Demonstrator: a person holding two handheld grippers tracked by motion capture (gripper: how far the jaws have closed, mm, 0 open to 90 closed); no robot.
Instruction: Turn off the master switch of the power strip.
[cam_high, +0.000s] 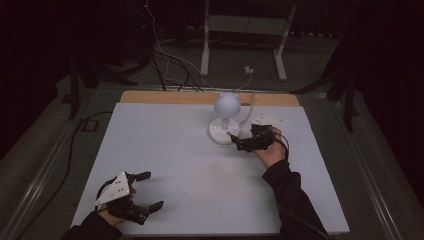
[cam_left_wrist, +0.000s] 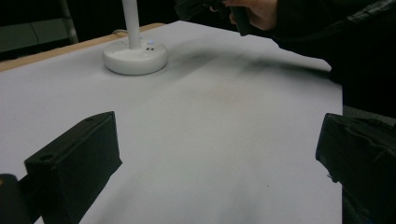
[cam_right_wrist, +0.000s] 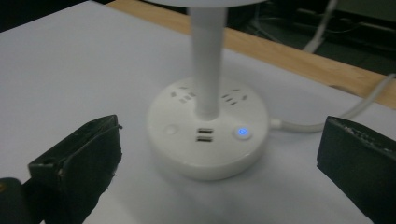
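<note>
Lamp first: a small white desk lamp (cam_high: 224, 117) with a round globe head, slim stem and disc-shaped plastic base stands at the upper centre of the high view, on the far part of the pale grey table top (cam_high: 190, 165). In the right gripper view its base shows socket slots, two USB ports, a round button and a glowing blue button (cam_right_wrist: 242, 132); a white cable (cam_right_wrist: 355, 112) leaves it toward the right. The right gripper (cam_high: 240, 143) sits just right of the base, jaws spread wide and holding nothing. The left gripper (cam_high: 150, 190) rests at the lower left of the high view, well apart from the lamp, jaws likewise parted and unloaded.
</note>
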